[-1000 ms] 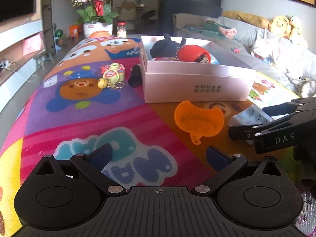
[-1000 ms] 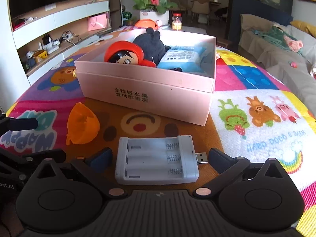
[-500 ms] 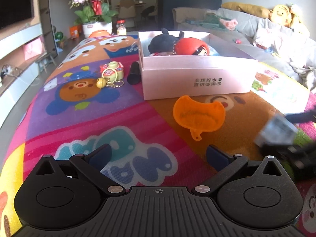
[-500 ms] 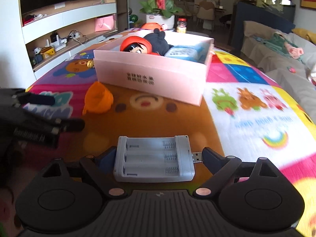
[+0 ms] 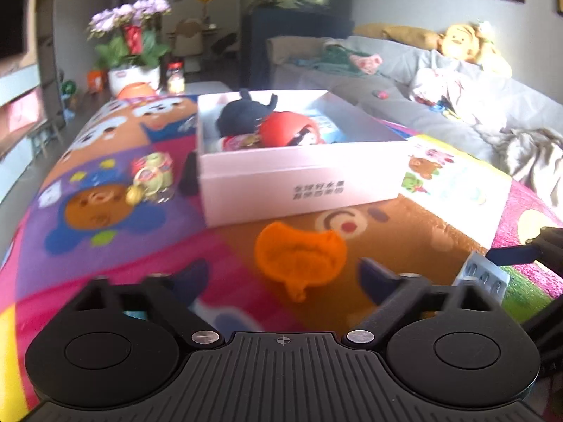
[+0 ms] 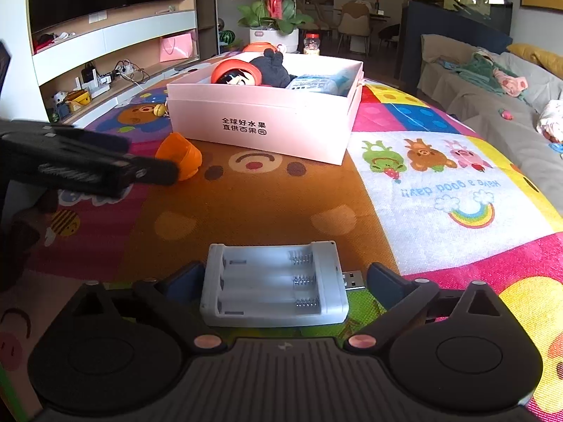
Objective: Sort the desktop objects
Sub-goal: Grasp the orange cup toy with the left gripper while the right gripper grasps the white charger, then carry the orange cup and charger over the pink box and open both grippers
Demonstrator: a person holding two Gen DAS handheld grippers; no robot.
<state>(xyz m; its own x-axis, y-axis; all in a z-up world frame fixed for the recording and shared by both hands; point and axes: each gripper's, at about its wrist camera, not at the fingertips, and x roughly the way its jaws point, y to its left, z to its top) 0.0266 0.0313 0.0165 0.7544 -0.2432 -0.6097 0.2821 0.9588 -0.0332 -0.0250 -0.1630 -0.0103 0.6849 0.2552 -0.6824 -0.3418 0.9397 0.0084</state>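
**Both grippers low over the play mat, charger and funnel between their fingers**

We see the right gripper spread wide, with the grey battery charger lying flat on the mat between its fingers. Its jaws have just been opening a little further; the left finger sits just beside the charger's end, while the right finger stands apart from the metal plug sticking out of the other end. The pads do not press on it, so we count nothing as held.

The left gripper is also open, though its jaws have just been closing in part. The orange funnel lies on the mat between its fingers, with gaps on both sides; this view is blurred, so we cannot judge the gaps finely. In the right wrist view the same gripper shows as a dark blurred shape at the left edge, partly covering the funnel.

Beyond both stands the pink box, open at the top. Inside it we make out a red-hooded doll, a dark plush toy and a blue packet. To the left of the box in the left wrist view lie a keychain with small toys and a black thing against the box wall, too blurred to name. A potted plant with purple flowers stands past the mat's far end, and a sofa with a yellow plush toy runs along the right.
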